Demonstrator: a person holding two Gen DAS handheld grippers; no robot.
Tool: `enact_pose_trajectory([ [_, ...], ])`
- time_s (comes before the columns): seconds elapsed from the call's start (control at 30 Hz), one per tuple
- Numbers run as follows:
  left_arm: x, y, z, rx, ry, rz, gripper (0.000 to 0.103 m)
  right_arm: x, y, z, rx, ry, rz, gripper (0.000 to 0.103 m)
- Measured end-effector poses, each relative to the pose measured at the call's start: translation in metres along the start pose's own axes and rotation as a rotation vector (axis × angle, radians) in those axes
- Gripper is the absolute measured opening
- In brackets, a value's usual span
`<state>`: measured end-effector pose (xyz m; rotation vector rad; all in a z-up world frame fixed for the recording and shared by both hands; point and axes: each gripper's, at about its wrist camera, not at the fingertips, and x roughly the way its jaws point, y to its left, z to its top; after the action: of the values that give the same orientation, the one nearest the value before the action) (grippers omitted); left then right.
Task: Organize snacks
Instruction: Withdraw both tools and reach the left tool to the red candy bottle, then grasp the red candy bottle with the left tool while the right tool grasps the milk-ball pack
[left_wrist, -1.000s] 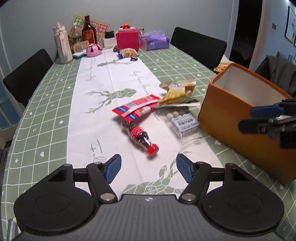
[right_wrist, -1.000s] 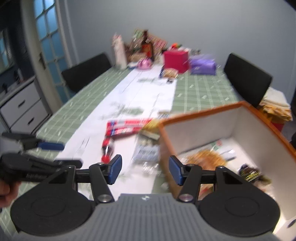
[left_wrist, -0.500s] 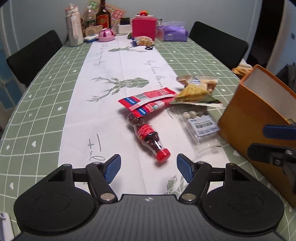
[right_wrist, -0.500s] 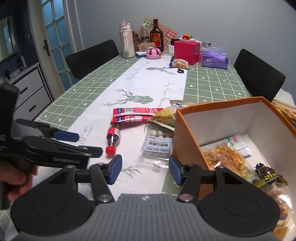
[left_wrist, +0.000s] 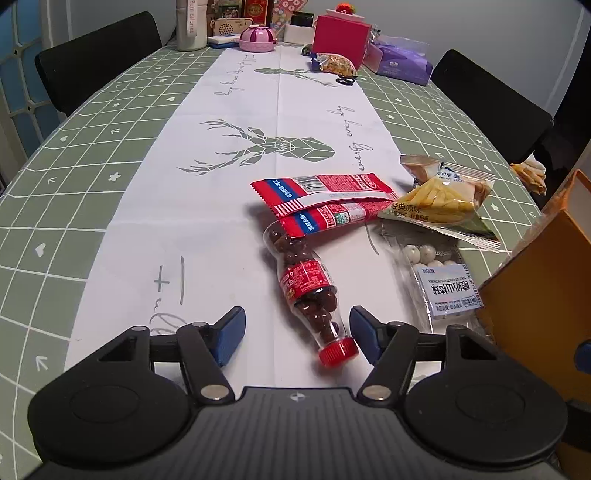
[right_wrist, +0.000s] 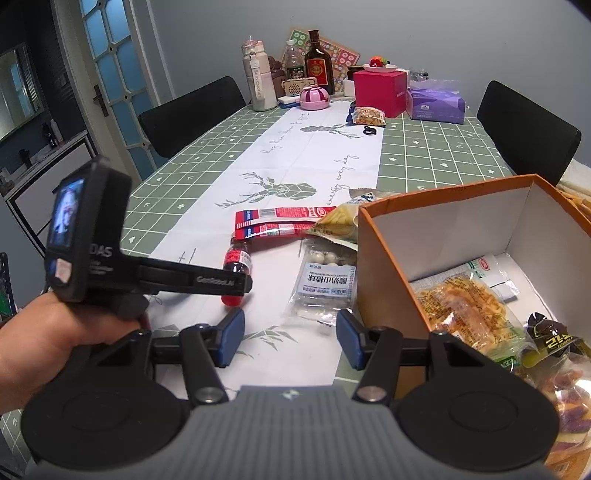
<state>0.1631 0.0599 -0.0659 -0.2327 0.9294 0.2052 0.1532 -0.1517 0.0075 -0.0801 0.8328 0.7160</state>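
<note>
A small candy bottle (left_wrist: 310, 291) with a red cap lies on the white runner, cap toward me. My left gripper (left_wrist: 295, 334) is open, its fingers on either side of the cap end. In the right wrist view the left gripper (right_wrist: 236, 284) reaches over the bottle (right_wrist: 238, 258). Red snack packets (left_wrist: 325, 203), a yellow chips bag (left_wrist: 439, 203) and a clear bag of white balls (left_wrist: 436, 277) lie beyond. The orange box (right_wrist: 384, 266) holds several snack bags. My right gripper (right_wrist: 290, 338) is open and empty beside the box's near corner.
Bottles, a pink jar, a red box (right_wrist: 380, 92) and a purple tissue pack (right_wrist: 436, 103) stand at the table's far end. Black chairs (right_wrist: 192, 114) line both sides. The orange box wall (left_wrist: 539, 288) is close on the left gripper's right.
My left gripper has moved forward and down to the candy bottle, which now lies between its open fingers. The right gripper has steadied near the box.
</note>
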Motion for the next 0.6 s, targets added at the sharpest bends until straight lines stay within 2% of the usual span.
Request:
enact_pose_trajectory([
  [0.07, 0.0, -0.001, 0.0, 0.019, -0.007, -0.006, 0.044, 0.001, 0.001, -0.001, -0.004, 0.005, 0.002, 0.054],
  [0.1, -0.001, -0.001, 0.0, 0.034, -0.003, -0.009, 0.036, 0.001, 0.001, -0.002, -0.005, 0.006, 0.003, 0.054],
  [0.13, -0.002, -0.001, 0.0, 0.045, 0.001, -0.009, 0.033, 0.002, 0.001, -0.002, -0.008, 0.008, 0.003, 0.054],
  [0.43, -0.021, 0.023, -0.019, 0.125, 0.034, -0.064, 0.032, 0.015, 0.009, -0.003, -0.024, 0.033, -0.001, 0.054],
  [0.6, -0.032, 0.043, -0.03, 0.14, 0.046, -0.075, 0.032, 0.028, 0.017, 0.002, 0.016, 0.044, 0.013, 0.054],
])
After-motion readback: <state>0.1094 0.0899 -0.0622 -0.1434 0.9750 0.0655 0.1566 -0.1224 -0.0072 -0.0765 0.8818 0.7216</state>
